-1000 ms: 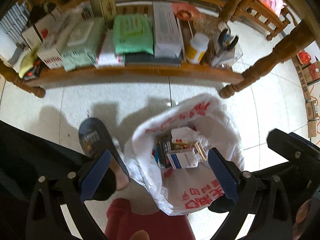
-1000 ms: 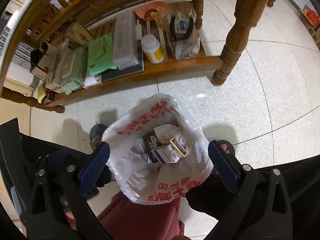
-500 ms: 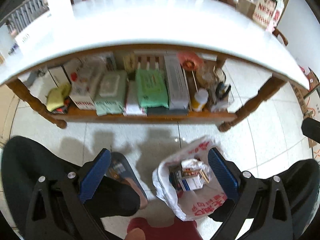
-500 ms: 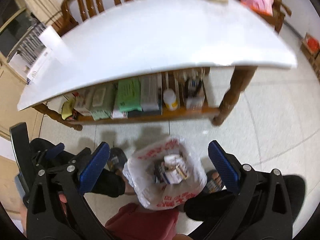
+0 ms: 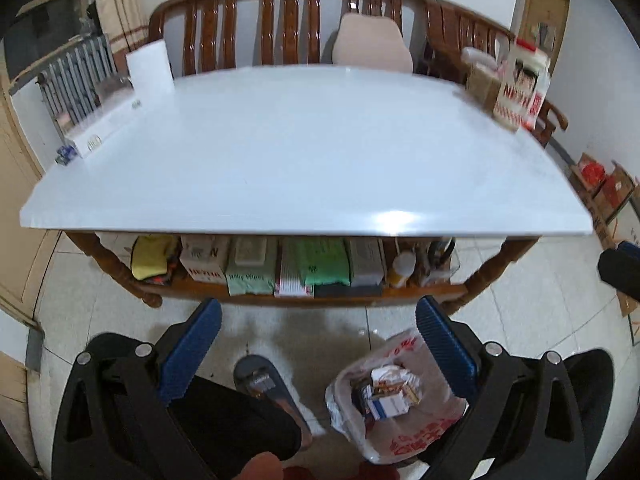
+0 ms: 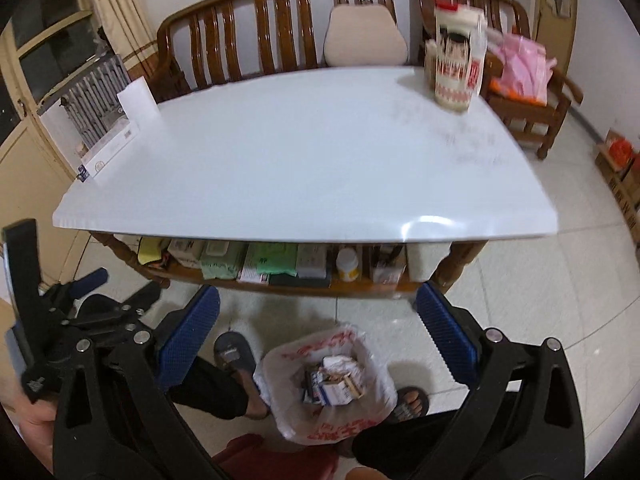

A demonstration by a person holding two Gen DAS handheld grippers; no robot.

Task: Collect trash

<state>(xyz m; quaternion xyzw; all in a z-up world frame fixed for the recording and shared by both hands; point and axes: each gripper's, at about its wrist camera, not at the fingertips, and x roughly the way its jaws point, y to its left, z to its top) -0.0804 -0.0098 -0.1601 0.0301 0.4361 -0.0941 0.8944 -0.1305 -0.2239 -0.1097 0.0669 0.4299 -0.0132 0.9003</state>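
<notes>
- Left gripper (image 5: 318, 350) with blue ribbed pads: jaws wide apart, nothing between them; it sits low in the left wrist frame, above the floor in front of the table
- Right gripper (image 6: 318, 338), same blue pads: also spread wide and empty, low centre of the right wrist frame
- Task's thing: white plastic trash bag with red print (image 6: 372, 420) stands on the pale tiled floor (image 6: 540, 320) between the person's feet in dark slippers (image 6: 234, 354), bottom centre of the right wrist frame, lower right in the left wrist frame (image 5: 436, 436)
- Bag contents: small cardboard boxes and crumpled paper (image 6: 334, 382), heaped about level with the mouth; can't read the labels
- Large white rectangular tabletop (image 6: 304, 152) fills mid frame; I judge nothing on its open middle is trash, only a red-and-white patterned bag (image 6: 458, 68) upper right and a flat white box with an upright card (image 6: 116, 136) upper left, both at the edges
- Wooden lower shelf (image 6: 360, 286) under the top: green and white wipe packs (image 6: 276, 262), flat boxes, a white bottle with yellow label (image 6: 347, 266), packed side by side
- Risk: bag is soft, mouth sags and it stands unsupported, so a nudge from a foot or a jaw could tip it and spill the boxes
- Risk: load is already near the rim; anything more dropped from height may bounce out
- Risk: shelf goods look like stored supplies, not rubbish; grabbing one by mistake is likely if the target isn't clear
- Risk: edges of both views are blurred, so aiming at the far items now is unreliable
</notes>
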